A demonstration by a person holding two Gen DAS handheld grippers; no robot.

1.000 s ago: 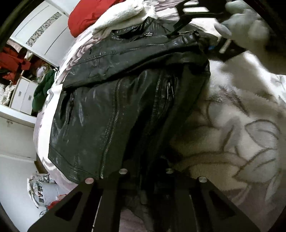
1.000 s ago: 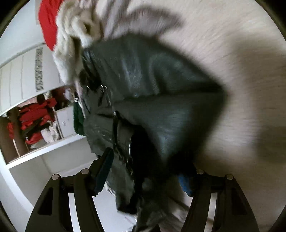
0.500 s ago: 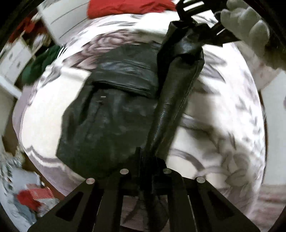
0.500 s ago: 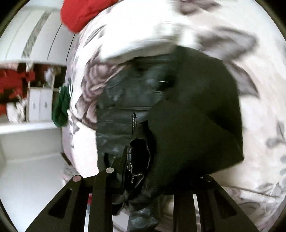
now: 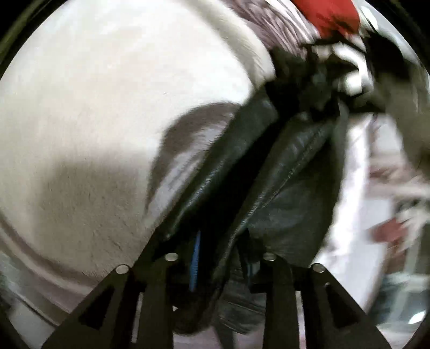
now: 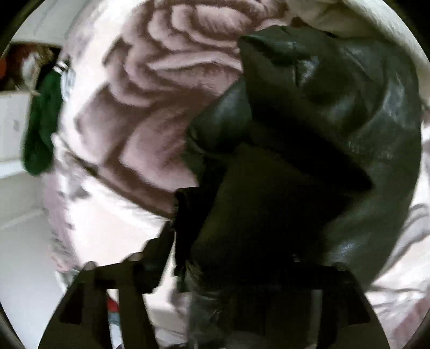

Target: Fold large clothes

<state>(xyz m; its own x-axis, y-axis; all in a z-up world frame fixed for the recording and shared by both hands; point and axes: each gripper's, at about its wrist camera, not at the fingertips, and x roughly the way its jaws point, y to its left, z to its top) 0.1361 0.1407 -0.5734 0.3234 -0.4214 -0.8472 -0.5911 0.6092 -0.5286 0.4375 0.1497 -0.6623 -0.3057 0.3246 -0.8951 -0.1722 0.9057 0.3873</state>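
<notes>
A black leather jacket hangs stretched between my two grippers above a floral fleece blanket. My left gripper is shut on a fold of the jacket, which runs up and right toward my right gripper, blurred at the top right. In the right wrist view my right gripper is shut on a bunched part of the jacket, which fills the right half of the frame and hides the right finger. Both views are motion-blurred.
The blanket covers the bed. A red garment lies at the far end. A green garment hangs at the bed's left edge by white shelving. White furniture shows at the right.
Both grippers have lifted the jacket off the bed and swung it round. It lay spread on the blanket a second ago and now hangs bunched between them.
</notes>
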